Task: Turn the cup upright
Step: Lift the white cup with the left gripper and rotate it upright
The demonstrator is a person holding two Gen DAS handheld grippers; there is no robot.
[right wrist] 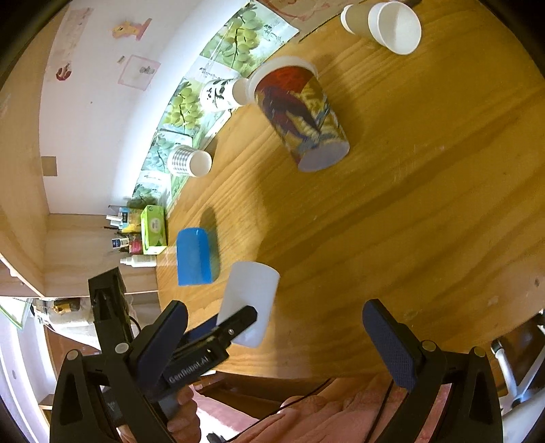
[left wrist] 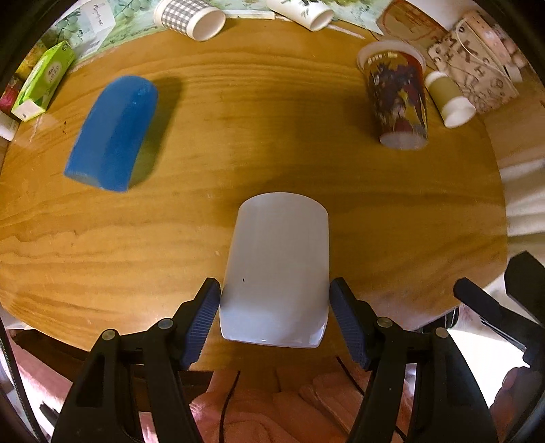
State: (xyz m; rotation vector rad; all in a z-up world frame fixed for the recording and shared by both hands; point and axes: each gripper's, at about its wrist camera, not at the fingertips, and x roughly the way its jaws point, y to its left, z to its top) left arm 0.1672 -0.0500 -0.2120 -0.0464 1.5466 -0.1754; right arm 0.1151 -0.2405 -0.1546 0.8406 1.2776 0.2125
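Nearest the left wrist camera, the left gripper (left wrist: 275, 300) has its two blue pads set wide around the lower end of a white cup (left wrist: 277, 269), one pad against each side; whether they actually squeeze it cannot be told. The cup stands near the front edge of the round wooden table (left wrist: 272, 129), its closed flat end up. Going from left to right across the table: a green box (left wrist: 42, 81) lies at the far left rim, a blue cup (left wrist: 114, 133) sits nearby with its flat end up, a checked paper cup (left wrist: 189, 17) and a white paper cup (left wrist: 301, 13) lie on their sides at the back, and a colourful printed cup (left wrist: 396, 98) stands mouth up toward the right. The right gripper (right wrist: 276, 335) hangs over the table's front edge with its jaws spread wide and nothing between them, just beside the white cup (right wrist: 250, 303).
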